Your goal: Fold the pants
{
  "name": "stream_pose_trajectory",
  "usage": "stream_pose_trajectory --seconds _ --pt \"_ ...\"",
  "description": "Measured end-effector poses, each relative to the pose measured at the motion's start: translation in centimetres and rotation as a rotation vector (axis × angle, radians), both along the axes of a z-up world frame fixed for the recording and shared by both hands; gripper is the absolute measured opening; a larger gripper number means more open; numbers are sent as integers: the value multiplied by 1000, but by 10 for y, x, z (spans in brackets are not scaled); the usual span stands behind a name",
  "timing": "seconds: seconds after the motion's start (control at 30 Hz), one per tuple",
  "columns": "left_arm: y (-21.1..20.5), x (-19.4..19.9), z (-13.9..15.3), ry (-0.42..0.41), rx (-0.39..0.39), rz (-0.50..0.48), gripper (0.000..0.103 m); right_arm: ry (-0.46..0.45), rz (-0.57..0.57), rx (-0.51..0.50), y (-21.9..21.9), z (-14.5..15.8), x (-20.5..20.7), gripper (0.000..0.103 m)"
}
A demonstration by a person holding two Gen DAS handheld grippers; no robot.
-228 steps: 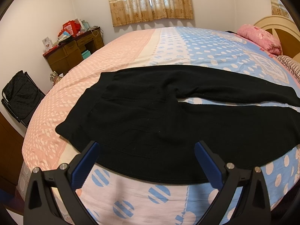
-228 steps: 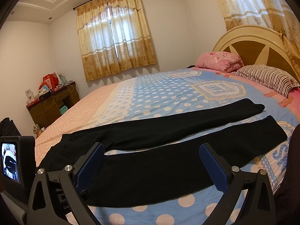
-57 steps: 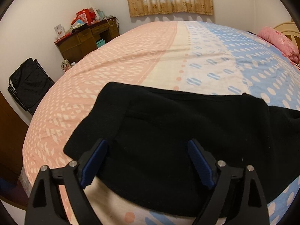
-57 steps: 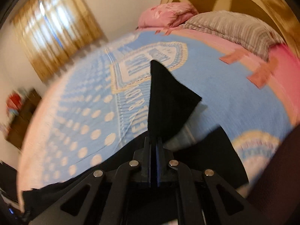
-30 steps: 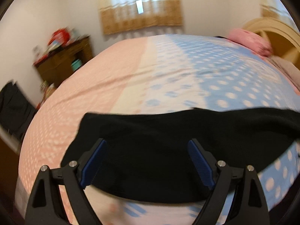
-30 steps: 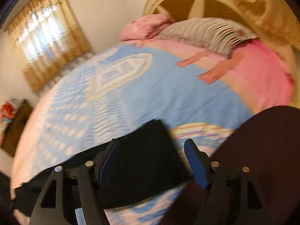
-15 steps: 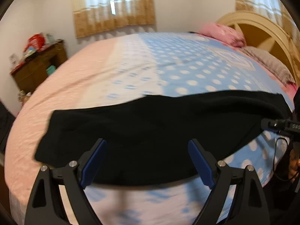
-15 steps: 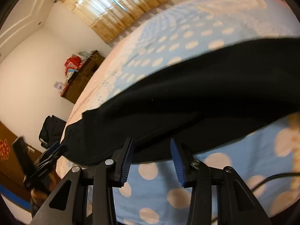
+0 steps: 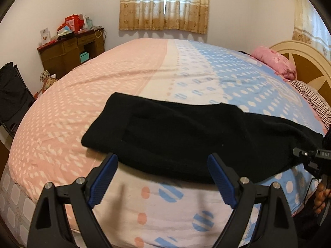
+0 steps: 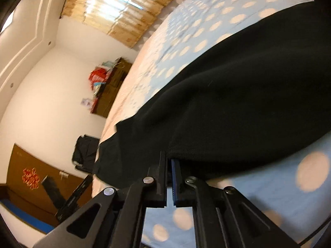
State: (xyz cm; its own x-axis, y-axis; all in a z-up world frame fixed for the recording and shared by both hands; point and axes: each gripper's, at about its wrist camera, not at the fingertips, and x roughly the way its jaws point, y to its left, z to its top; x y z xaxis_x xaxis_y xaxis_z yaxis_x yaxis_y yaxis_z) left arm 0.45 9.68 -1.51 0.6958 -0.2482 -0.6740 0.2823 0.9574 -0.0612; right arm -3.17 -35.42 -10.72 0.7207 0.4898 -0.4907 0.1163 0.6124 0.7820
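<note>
Black pants (image 9: 186, 136), folded lengthwise with one leg over the other, lie across the near part of the bed (image 9: 144, 72). My left gripper (image 9: 163, 175) hovers open just before the near edge of their waist end, nothing between its blue pads (image 9: 105, 173). In the right wrist view the pants (image 10: 238, 103) fill the upper right, and my right gripper (image 10: 168, 161) is shut on their near edge. The left wrist view shows that right gripper (image 9: 308, 155) at the pants' leg end, far right, with a hand (image 9: 320, 196) below it.
The bed's cover is pink on the left and blue with dots on the right. A pink pillow (image 9: 275, 62) and a striped pillow lie by the headboard (image 9: 306, 62). A cluttered wooden desk (image 9: 70, 49) and a black folding chair (image 9: 12, 95) stand left of the bed.
My right gripper dropped to the pants' near edge and its jaws went from wide to shut on the cloth. My left gripper shifted along the pants, which now sit further right in its view.
</note>
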Motion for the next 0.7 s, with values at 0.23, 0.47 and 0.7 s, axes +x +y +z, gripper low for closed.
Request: stream_pose_trajectory --seconds 0.23,0.47,0.7 --pt "-1 5 -3 21 -3 -2 91 59 -26 41 16 -17 -4 5" --pt "26 9 6 -28 44 82 91 100 155 44 23 6 -23 51" --pt "88 17 12 -53 -12 306 91 -212 130 -376 38 81 -17 43"
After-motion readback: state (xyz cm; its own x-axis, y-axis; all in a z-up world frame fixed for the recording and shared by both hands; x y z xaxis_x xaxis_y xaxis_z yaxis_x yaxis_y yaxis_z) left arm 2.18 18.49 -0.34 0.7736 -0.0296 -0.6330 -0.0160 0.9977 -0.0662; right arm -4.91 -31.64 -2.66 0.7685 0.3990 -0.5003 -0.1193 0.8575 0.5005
